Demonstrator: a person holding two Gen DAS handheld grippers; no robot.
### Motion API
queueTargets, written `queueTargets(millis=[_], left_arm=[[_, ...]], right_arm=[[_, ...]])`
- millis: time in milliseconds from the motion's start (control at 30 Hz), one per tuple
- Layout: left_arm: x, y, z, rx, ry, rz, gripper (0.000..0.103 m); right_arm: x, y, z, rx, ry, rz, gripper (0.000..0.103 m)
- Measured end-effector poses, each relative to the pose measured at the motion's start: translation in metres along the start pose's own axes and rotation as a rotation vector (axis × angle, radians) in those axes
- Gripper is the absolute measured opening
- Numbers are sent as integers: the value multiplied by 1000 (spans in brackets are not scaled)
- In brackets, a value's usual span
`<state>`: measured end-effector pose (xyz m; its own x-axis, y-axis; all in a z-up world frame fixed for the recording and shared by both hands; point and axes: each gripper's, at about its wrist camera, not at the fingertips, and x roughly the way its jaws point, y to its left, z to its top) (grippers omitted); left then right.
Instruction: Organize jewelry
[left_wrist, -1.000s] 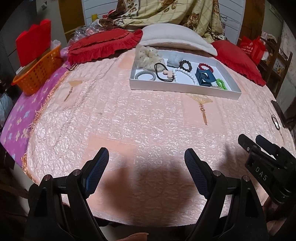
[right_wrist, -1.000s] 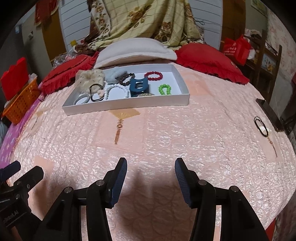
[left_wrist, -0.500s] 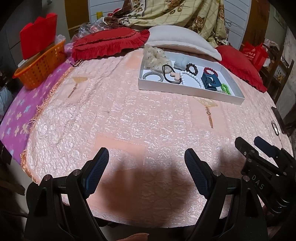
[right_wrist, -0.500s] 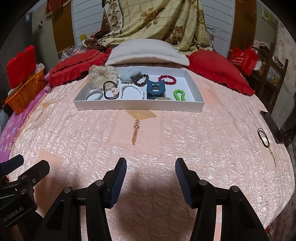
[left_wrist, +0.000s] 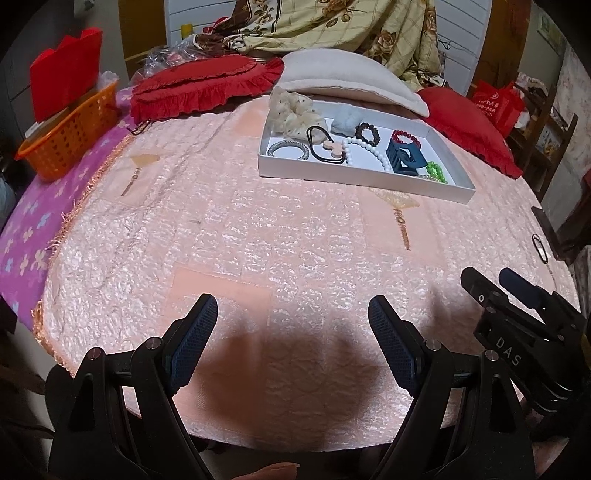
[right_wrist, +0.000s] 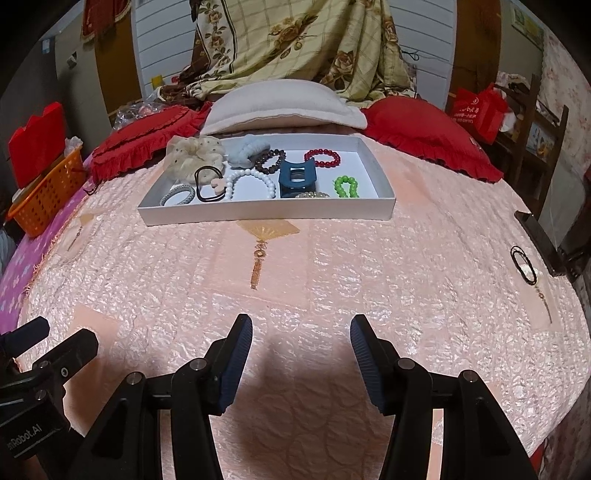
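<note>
A white tray (right_wrist: 266, 214) sits far up the pink bedspread and holds scrunchies, bead bracelets and a blue hair claw (right_wrist: 297, 179). In the left wrist view the same tray (left_wrist: 354, 176) lies at upper right. A black hair tie (right_wrist: 523, 265) lies alone on the bedspread near the right edge, also seen as the hair tie (left_wrist: 540, 248). My left gripper (left_wrist: 292, 317) hangs open over the near bedspread, nothing between its fingers. Beside it, my right gripper (right_wrist: 301, 338) is open too, and empty; it shows as the right gripper (left_wrist: 491, 284) from the left.
Red frilled cushions (right_wrist: 424, 136) and a cream pillow (right_wrist: 280, 105) line the far end behind the tray. An orange basket (left_wrist: 70, 133) stands at the left on a purple sheet. A dark bed rail (right_wrist: 543, 240) borders the right edge, with a wooden chair (right_wrist: 539, 144) beyond.
Both views have swung slightly, so the tray sits further right in the left wrist view and more centred in the right wrist view. Neither gripper's jaws changed.
</note>
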<state>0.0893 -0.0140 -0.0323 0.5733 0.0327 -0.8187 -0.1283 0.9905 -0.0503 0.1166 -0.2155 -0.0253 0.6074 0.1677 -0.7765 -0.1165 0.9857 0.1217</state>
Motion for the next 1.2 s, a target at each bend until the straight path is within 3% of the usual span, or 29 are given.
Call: queueTargets(millis=[567,1200], left_arm=[[6,-4,-2,21,23,33,84],[10,-5,-3,19,40,22,84]], right_arm=[[3,-1,-3,-10,3,1,54],[6,-1,-3,-13,8,8,54]])
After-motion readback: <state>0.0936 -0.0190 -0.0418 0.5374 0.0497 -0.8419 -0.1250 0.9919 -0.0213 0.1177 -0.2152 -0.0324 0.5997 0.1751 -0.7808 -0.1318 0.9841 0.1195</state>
